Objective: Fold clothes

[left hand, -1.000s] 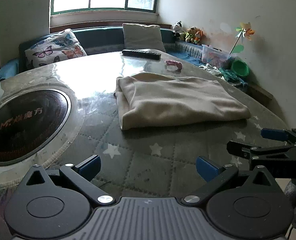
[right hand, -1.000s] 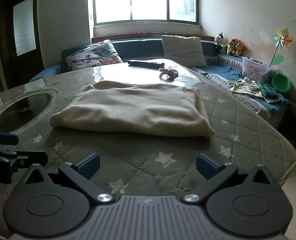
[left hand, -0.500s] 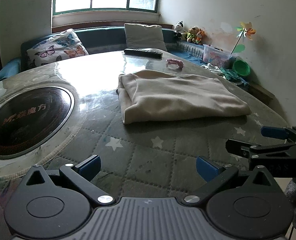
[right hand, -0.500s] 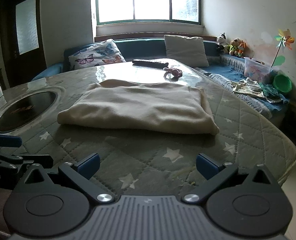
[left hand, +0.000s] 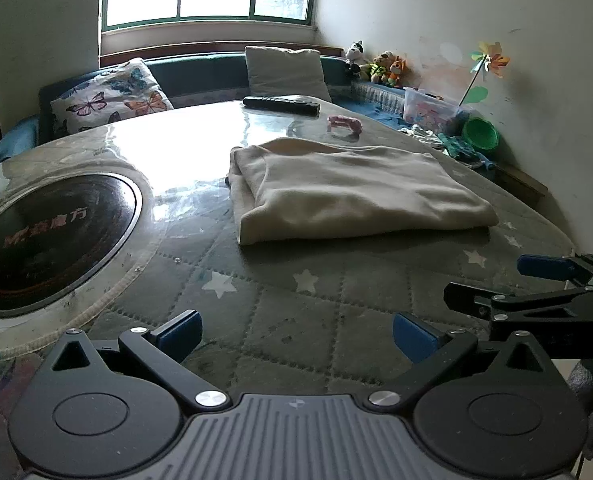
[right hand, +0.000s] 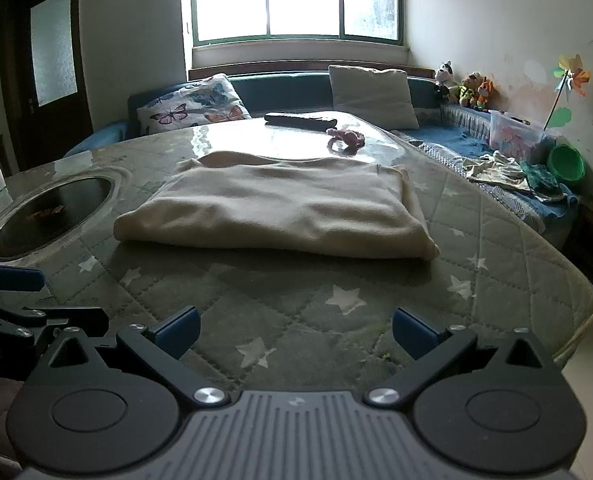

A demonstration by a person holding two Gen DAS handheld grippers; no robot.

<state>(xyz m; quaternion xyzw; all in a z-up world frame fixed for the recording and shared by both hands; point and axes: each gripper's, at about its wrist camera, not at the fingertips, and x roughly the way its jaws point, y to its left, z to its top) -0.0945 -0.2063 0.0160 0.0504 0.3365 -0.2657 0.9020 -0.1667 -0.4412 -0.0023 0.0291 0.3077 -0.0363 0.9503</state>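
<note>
Both left tongs (left hand: 296, 332) and right tongs (right hand: 295, 330) gape wide, empty, short of the folded sweater (right hand: 280, 208).

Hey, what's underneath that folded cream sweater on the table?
The folded cream sweater lies on the glass-topped table, over a grey quilted cover with white stars. Whatever sits directly beneath the fabric is covered.

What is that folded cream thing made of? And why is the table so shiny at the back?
The folded cream garment looks like soft, matte fleece or knit: fuzzy surface, rounded thick edges, no shine. The table seems to have a quilted green fabric cover with printed stars, judging by the stitched diamonds. Over it probably lies clear glass or plastic, since the far part mirrors the window.
</note>
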